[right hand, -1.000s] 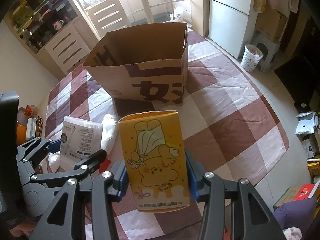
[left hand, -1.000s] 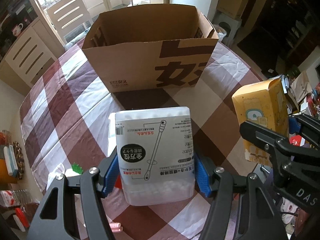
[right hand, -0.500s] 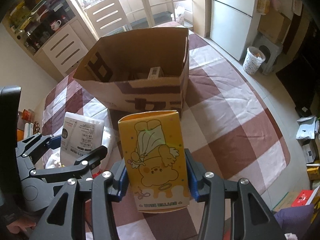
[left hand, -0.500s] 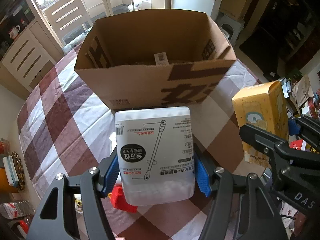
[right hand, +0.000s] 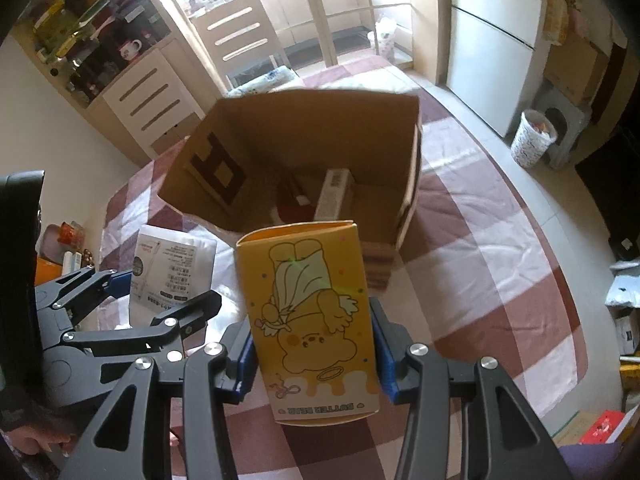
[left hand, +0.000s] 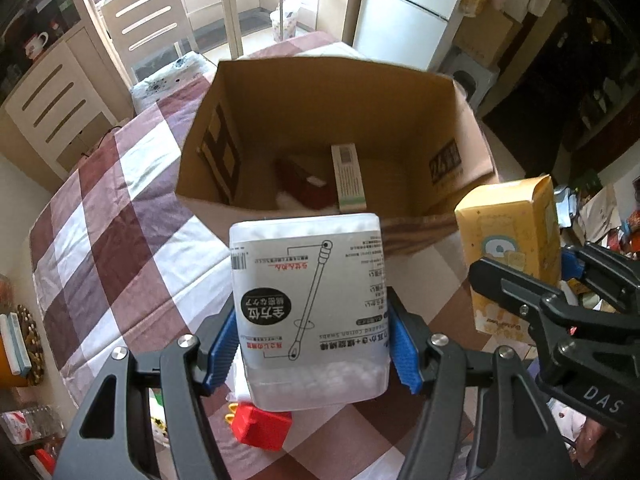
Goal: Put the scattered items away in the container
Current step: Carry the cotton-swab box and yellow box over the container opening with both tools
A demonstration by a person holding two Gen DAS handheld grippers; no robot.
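Note:
My left gripper is shut on a clear cotton swab box and holds it above the table, just short of the open cardboard box. My right gripper is shut on a yellow Butter Bear carton, also raised near the cardboard box. The yellow carton shows at the right in the left wrist view. The swab box shows at the left in the right wrist view. Inside the cardboard box lie a dark red item and a slim white-green box.
A checked tablecloth covers the round table. A red toy block lies on it below the swab box. A chair, a white cabinet and a fridge stand beyond the table.
Both grippers have risen and moved forward with their loads. The cardboard box is nearer and its inside now shows.

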